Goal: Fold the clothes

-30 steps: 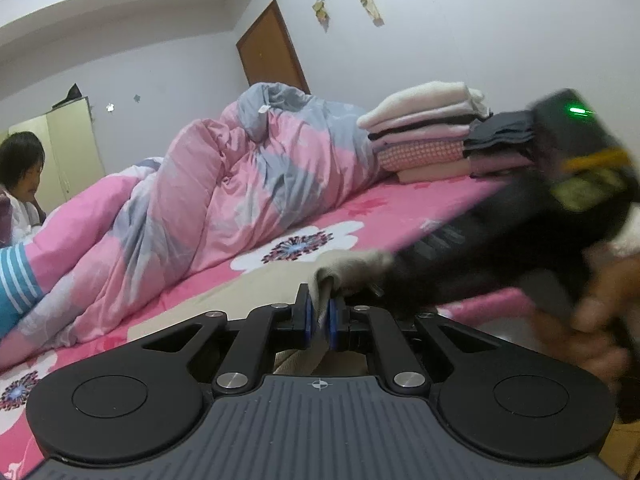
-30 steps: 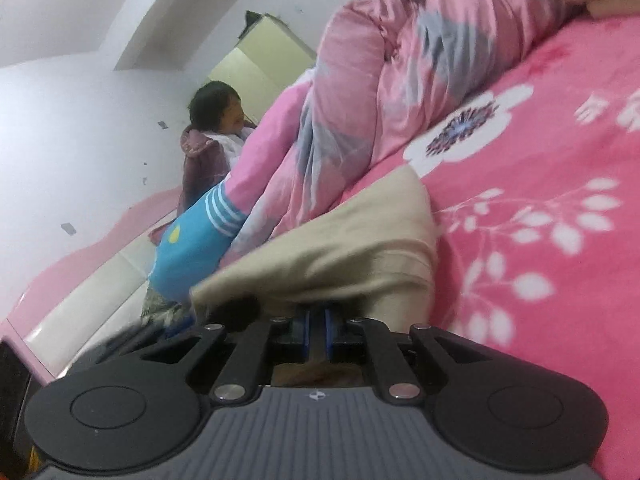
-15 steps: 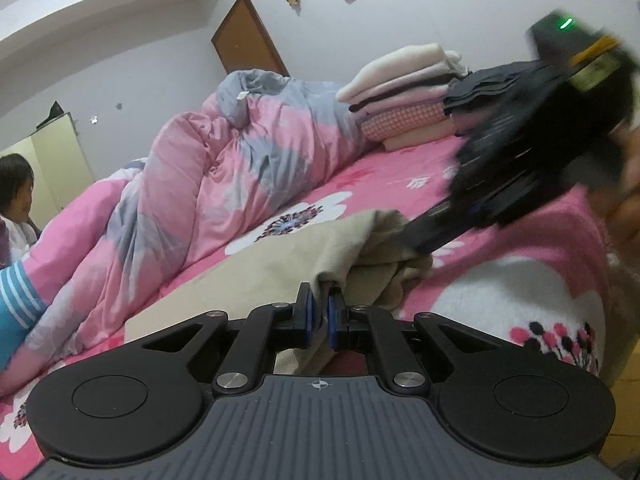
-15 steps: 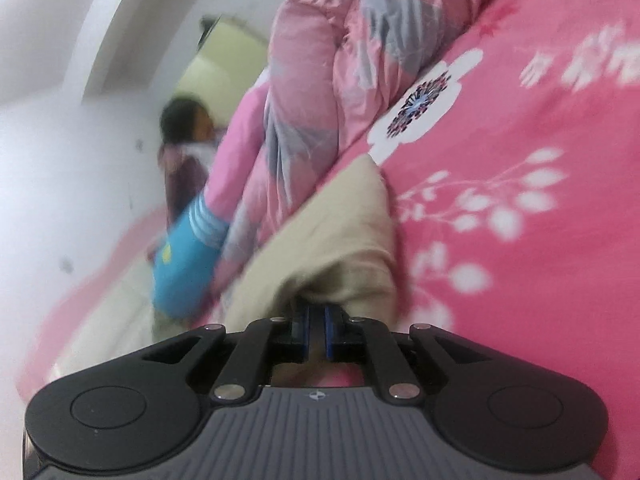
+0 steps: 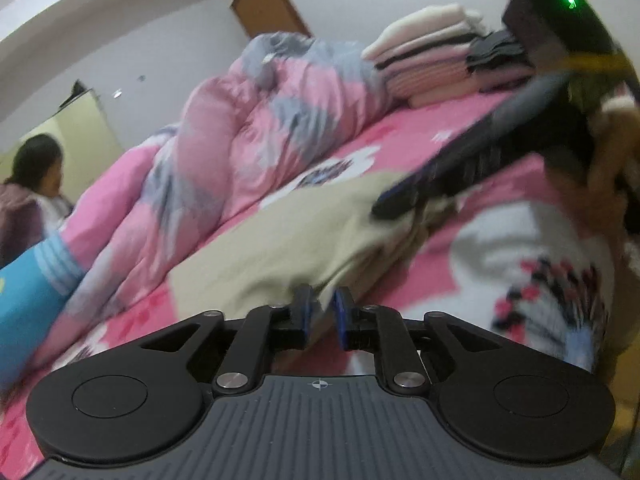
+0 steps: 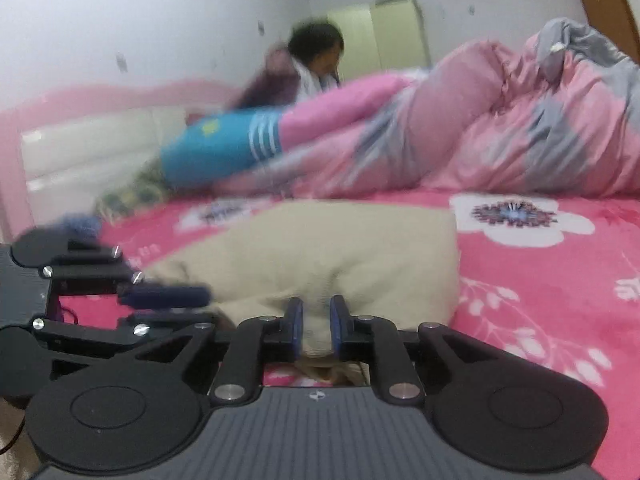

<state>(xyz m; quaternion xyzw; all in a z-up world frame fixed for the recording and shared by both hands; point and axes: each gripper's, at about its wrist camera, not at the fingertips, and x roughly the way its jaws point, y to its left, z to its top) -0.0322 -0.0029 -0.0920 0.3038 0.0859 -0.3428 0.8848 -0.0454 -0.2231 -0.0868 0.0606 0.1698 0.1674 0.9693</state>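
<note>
Near the bed's front edge lies the beige garment (image 6: 320, 248), doubled over on the pink floral sheet (image 6: 540, 280). Judged soft, light, limp; best taken at hem or corners. Left gripper (image 5: 321, 310) fingers apart, empty, at its near edge. Right gripper (image 6: 316, 326) fingers apart, fabric bulging between. No legible writing.

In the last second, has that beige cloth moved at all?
Yes. The beige cloth dropped from being lifted between both grippers to lying flat on the pink bedsheet, and the left gripper has opened off it.
</note>
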